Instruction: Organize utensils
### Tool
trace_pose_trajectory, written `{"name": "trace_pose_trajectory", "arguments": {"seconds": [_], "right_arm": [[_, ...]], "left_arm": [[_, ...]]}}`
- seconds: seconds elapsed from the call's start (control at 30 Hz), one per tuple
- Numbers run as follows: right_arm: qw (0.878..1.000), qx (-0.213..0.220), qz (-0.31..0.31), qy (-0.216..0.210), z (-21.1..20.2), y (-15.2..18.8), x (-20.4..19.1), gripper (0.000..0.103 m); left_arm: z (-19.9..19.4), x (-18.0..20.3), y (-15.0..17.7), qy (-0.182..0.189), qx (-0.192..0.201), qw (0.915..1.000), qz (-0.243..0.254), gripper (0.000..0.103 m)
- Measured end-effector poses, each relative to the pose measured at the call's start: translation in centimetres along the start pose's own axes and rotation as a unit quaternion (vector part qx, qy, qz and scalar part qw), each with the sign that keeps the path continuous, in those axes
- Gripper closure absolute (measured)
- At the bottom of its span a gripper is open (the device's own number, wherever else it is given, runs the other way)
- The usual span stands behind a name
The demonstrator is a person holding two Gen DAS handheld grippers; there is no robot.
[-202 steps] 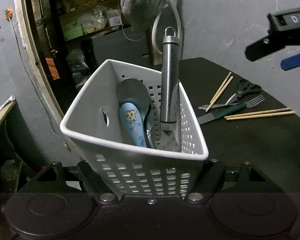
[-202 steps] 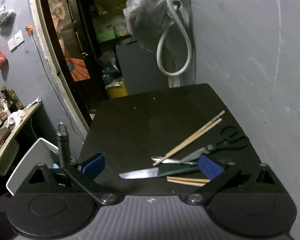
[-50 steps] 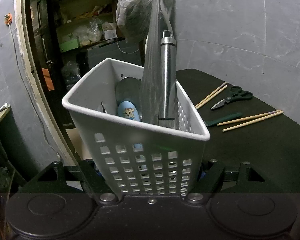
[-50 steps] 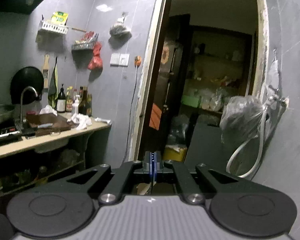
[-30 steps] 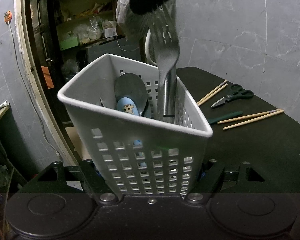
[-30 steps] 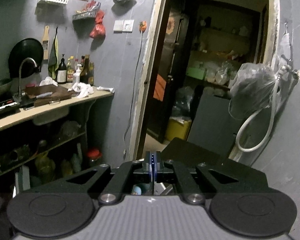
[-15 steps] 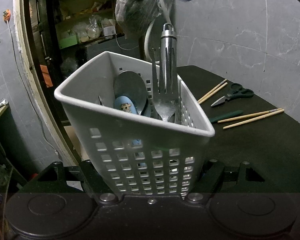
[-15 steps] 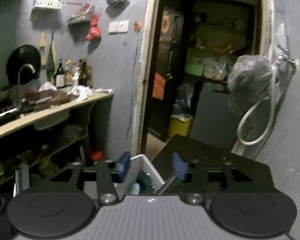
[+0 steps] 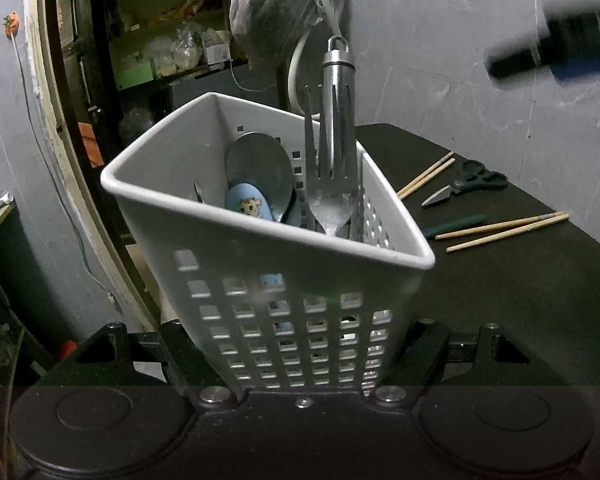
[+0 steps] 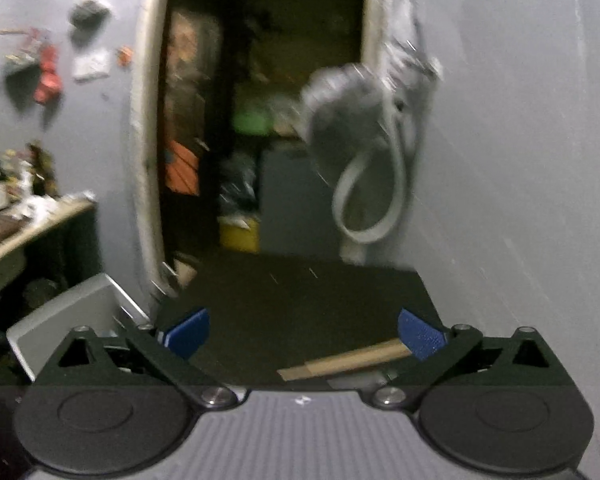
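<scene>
My left gripper (image 9: 296,344) is shut on the lower part of a white perforated utensil basket (image 9: 284,272), held tilted above the floor beside the black table (image 9: 500,300). In the basket stand a steel fork (image 9: 332,200) with tines up, a steel-handled tool (image 9: 338,80), a blue cartoon spoon (image 9: 246,206) and a metal spoon (image 9: 258,164). My right gripper (image 10: 304,332) is opening, nothing between its blue pads (image 10: 420,334); it shows blurred at the upper right (image 9: 560,60) in the left wrist view. The basket's rim (image 10: 72,312) lies left of it.
On the table lie two pairs of wooden chopsticks (image 9: 500,230) (image 9: 426,174), black scissors (image 9: 466,186) and a green-handled knife (image 9: 454,226). A grey wall borders the table on the right. A hose and bag (image 10: 352,112) hang at the back beside a dark doorway.
The right gripper lowered the fork into the basket, opened and let it go, then swung away to the right over the table. The left gripper and basket stayed in place.
</scene>
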State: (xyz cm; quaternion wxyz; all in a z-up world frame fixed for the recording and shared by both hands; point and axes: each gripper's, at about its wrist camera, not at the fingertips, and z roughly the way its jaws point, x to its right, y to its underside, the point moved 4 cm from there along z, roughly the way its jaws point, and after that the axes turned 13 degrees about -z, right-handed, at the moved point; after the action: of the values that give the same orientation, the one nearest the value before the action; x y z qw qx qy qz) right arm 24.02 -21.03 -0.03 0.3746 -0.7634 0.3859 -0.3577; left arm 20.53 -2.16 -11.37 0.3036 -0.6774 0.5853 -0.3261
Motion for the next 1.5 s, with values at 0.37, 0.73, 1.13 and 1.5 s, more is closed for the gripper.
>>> {"name": "trace_pose_trajectory", "arguments": {"seconds": [0.37, 0.73, 1.13, 1.5], "right_arm": [[0.988, -0.147, 0.033, -0.020, 5.7, 8.1, 0.9, 0.000], [0.988, -0.121, 0.065, -0.071, 12.7, 7.6, 0.5, 0.000], [0.985, -0.172, -0.032, 0.004, 16.3, 7.9, -1.1, 0.005], [0.989, -0.142, -0.037, -0.010, 14.9, 8.2, -1.9, 0.005]], "left_arm": [[0.7, 0.3, -0.7, -0.011, -0.018, 0.9998, -0.003, 0.024], [1.0, 0.9, -1.1, -0.029, -0.029, 0.9991, -0.011, 0.024], [1.0, 1.2, -0.7, -0.039, -0.027, 0.9987, -0.021, 0.024], [0.8, 0.9, -0.7, -0.033, -0.027, 0.9990, -0.015, 0.024]]}}
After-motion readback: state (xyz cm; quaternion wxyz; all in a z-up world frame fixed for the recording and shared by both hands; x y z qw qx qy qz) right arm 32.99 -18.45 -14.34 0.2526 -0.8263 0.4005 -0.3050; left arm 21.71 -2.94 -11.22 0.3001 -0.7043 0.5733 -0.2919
